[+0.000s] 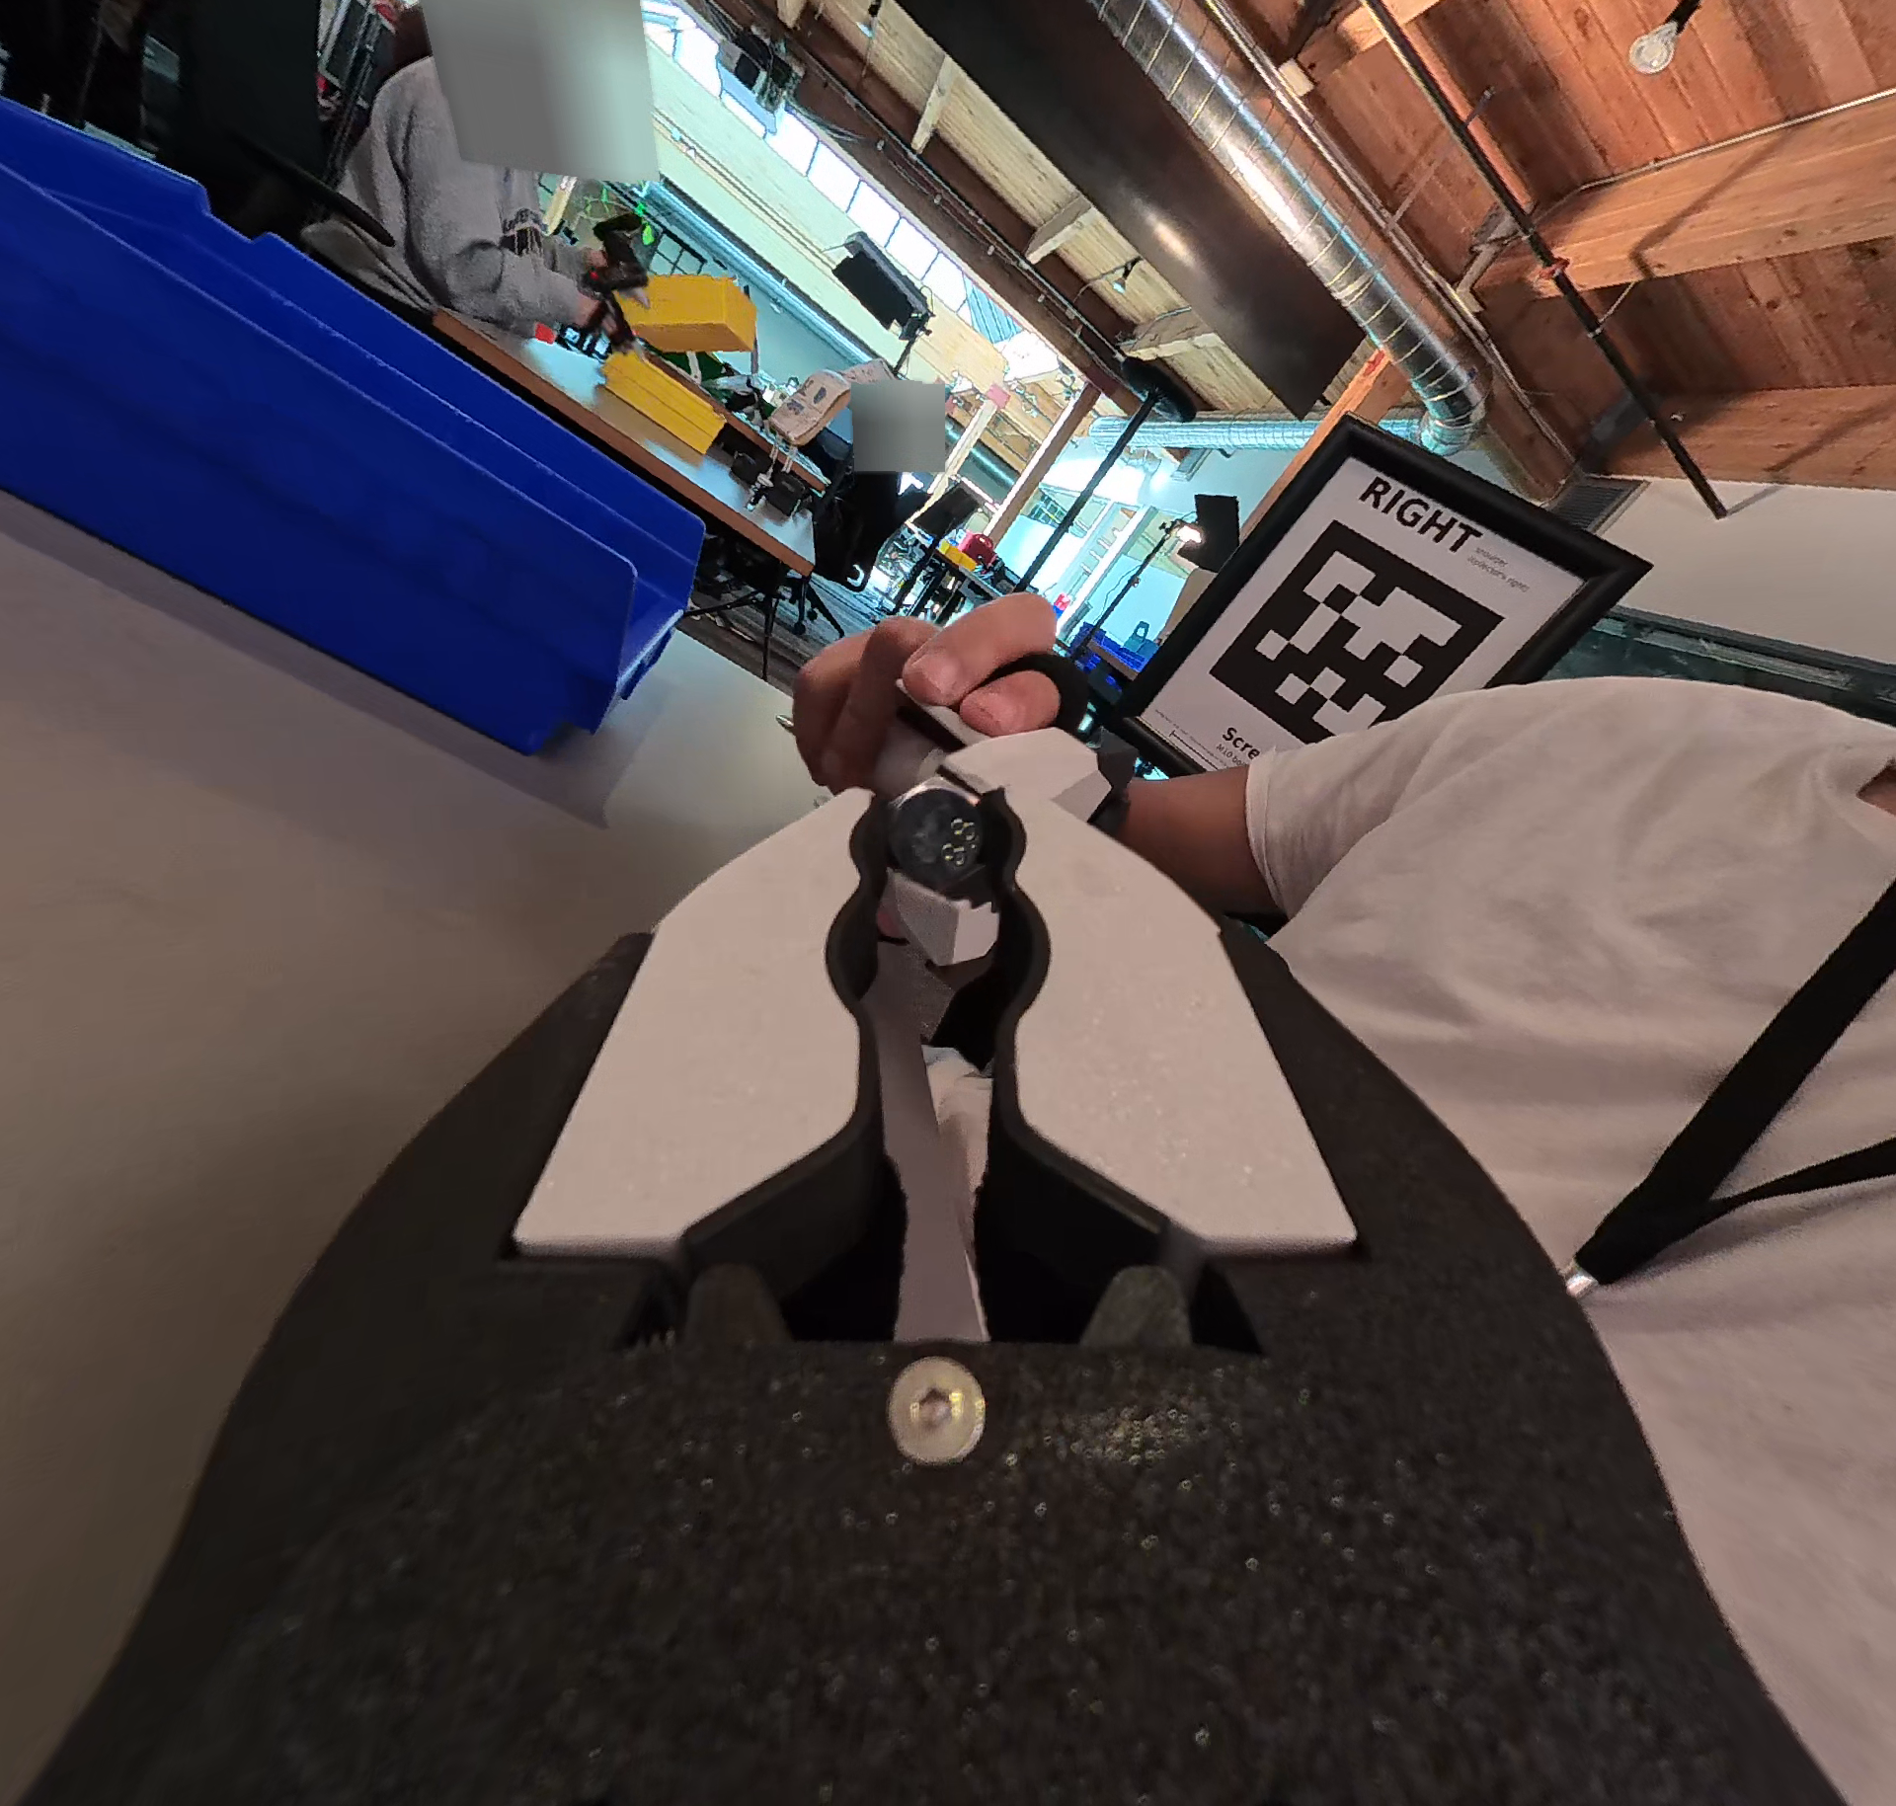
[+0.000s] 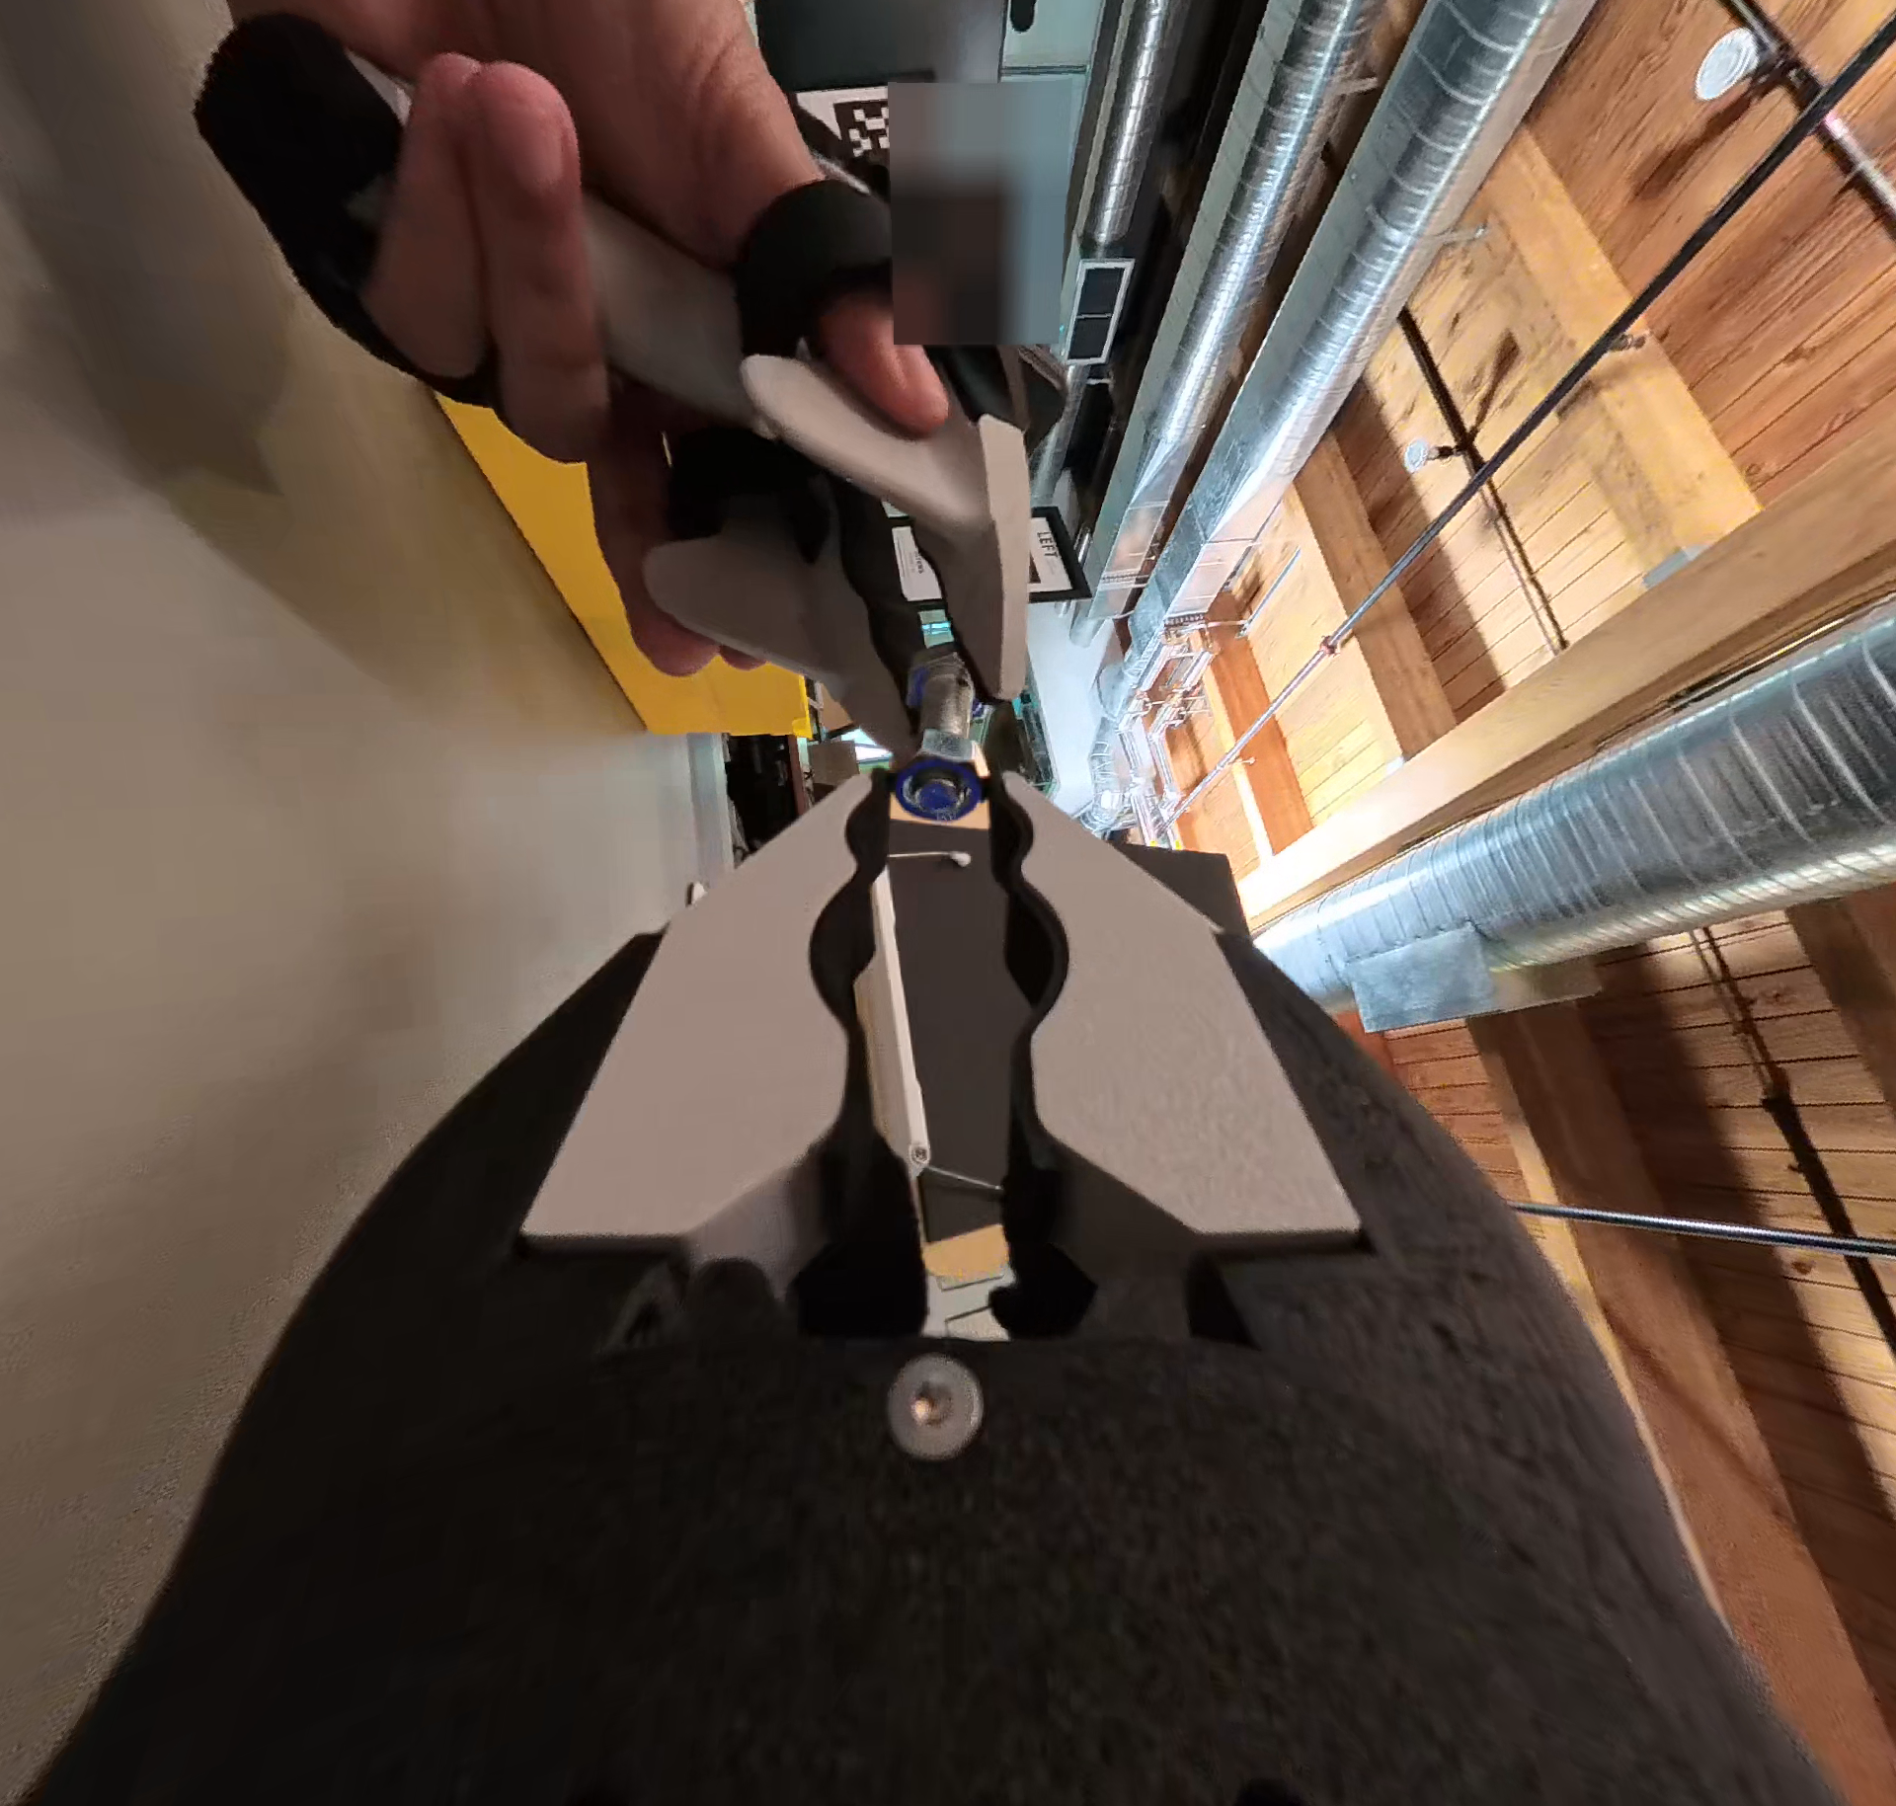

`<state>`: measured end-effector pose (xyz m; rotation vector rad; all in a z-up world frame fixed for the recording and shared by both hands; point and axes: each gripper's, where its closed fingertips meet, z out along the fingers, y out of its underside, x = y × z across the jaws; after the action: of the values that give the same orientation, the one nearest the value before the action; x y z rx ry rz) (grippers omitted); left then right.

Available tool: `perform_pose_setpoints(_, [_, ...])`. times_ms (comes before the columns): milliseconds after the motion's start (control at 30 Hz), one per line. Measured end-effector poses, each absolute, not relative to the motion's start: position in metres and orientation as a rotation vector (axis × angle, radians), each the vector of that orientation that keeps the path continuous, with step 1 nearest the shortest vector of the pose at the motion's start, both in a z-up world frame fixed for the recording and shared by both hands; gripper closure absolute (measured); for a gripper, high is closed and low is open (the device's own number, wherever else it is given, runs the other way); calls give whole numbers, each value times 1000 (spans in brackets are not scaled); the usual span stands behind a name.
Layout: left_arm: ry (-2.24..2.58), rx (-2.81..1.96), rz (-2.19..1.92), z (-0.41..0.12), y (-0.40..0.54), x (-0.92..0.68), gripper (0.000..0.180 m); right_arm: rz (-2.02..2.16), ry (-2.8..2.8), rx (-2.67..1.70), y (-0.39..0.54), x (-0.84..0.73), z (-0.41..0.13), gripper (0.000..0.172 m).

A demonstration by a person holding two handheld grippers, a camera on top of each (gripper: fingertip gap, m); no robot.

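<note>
Left wrist view. Left gripper (image 1: pixel 939 839): fingers clamped on the round head of a steel bolt (image 1: pixel 936 830), head end facing the camera. Directly beyond it, the right gripper (image 1: pixel 949 921) meets the far end of the same bolt, a hand (image 1: pixel 913 685) on its handle. Surroundings: pale tabletop (image 1: pixel 257 885), blue bin (image 1: pixel 308 444) well to the left, framed marker sign (image 1: pixel 1365 628) behind a white-sleeved arm.

Right wrist view. Right gripper (image 2: pixel 939 792): fingers closed on a blue-ringed nut (image 2: pixel 936 790) sitting on the bolt's threaded shank (image 2: pixel 942 705). Left gripper's fingers (image 2: pixel 862 628) hold the shank's other end. Yellow bin (image 2: pixel 575 567) behind.

Status: nut already on the thread, not yet up against the head.
</note>
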<state>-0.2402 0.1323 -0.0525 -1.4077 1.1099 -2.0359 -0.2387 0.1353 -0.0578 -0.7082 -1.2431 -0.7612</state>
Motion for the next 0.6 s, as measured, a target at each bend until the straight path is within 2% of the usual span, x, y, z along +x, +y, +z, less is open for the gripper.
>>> perform_pose_setpoints(100, [1123, -1426, -1979, -57, 135, -239, 163, -573, -1241, -891, 141, -236, -63, 154])
perform_pose_setpoints(200, [1135, -1411, -1936, -56, 137, -239, 163, -154, -1163, -1160, 142, -237, -64, 153])
perform_pose_setpoints(333, [1154, -1370, -1901, -53, 136, -242, 163, 733, -869, -1521, 138, -244, -64, 153])
perform_pose_setpoints(467, [1154, -1368, -1845, -54, 139, -240, 163, 1720, -335, -1651, 142, -242, -57, 154])
perform_pose_setpoints(567, [1159, -1395, -1830, -58, 140, -239, 163, 1803, -219, -1606, 150, -236, -56, 151])
perform_pose_setpoints(600, [1152, -1398, -1851, -57, 140, -239, 163, 1734, -241, -1591, 151, -235, -53, 143])
